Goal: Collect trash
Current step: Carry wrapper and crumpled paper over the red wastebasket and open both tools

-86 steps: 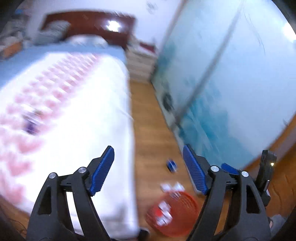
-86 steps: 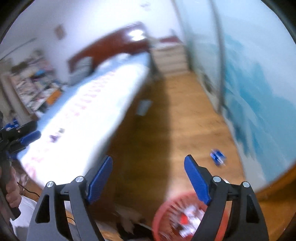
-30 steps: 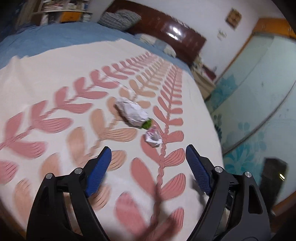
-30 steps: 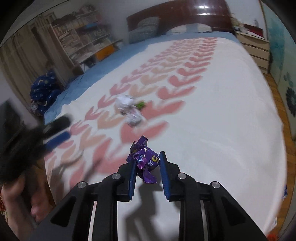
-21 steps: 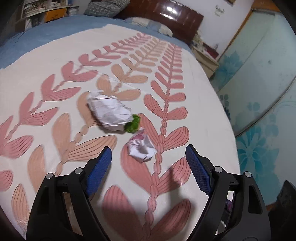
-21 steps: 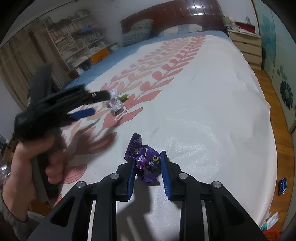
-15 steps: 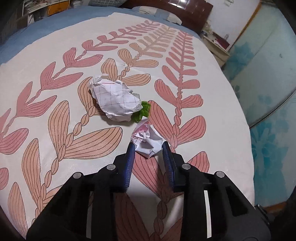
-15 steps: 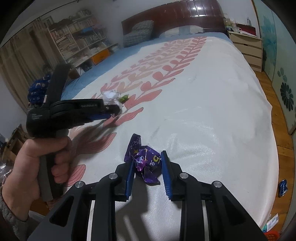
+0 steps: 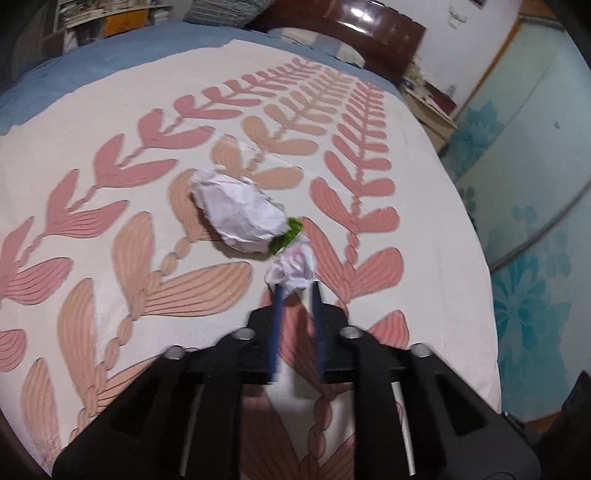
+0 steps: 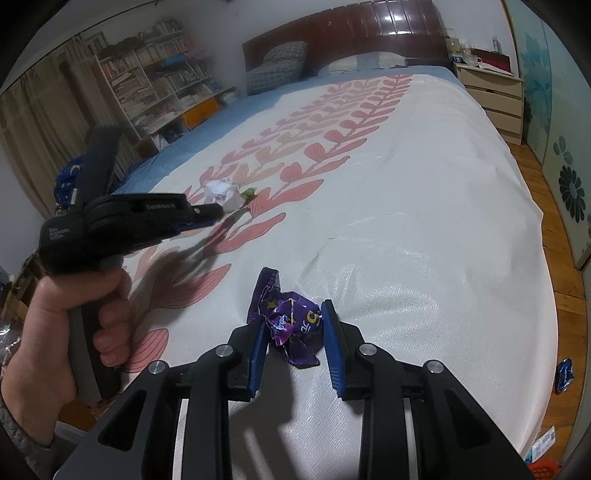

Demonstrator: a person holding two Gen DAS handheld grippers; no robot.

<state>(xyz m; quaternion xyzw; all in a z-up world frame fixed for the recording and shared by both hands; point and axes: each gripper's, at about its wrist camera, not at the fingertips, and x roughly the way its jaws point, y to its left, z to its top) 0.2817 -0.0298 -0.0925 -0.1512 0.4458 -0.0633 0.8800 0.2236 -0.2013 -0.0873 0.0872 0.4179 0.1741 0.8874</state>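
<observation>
Since a second ago, our left gripper (image 9: 295,291) has gone from wide apart to nearly together around the small crumpled paper ball (image 9: 291,269); its jaws are now easing open slightly, yet the blue pads still press the ball's near end. Nearest to us in the right wrist view, our right gripper (image 10: 293,328) is clamped on a crumpled purple wrapper (image 10: 291,321), which lies on the white bedspread (image 10: 424,240) close to the near edge. To the left, a hand (image 10: 62,317) grips the left tool's handle. Farther off, just beyond the small ball, a scrap of green wrapper (image 9: 286,236) touches a larger crumpled paper wad (image 9: 240,214) on the leaf pattern. At the far end stand pillows (image 10: 277,64) and a dark wooden headboard (image 10: 369,33).
</observation>
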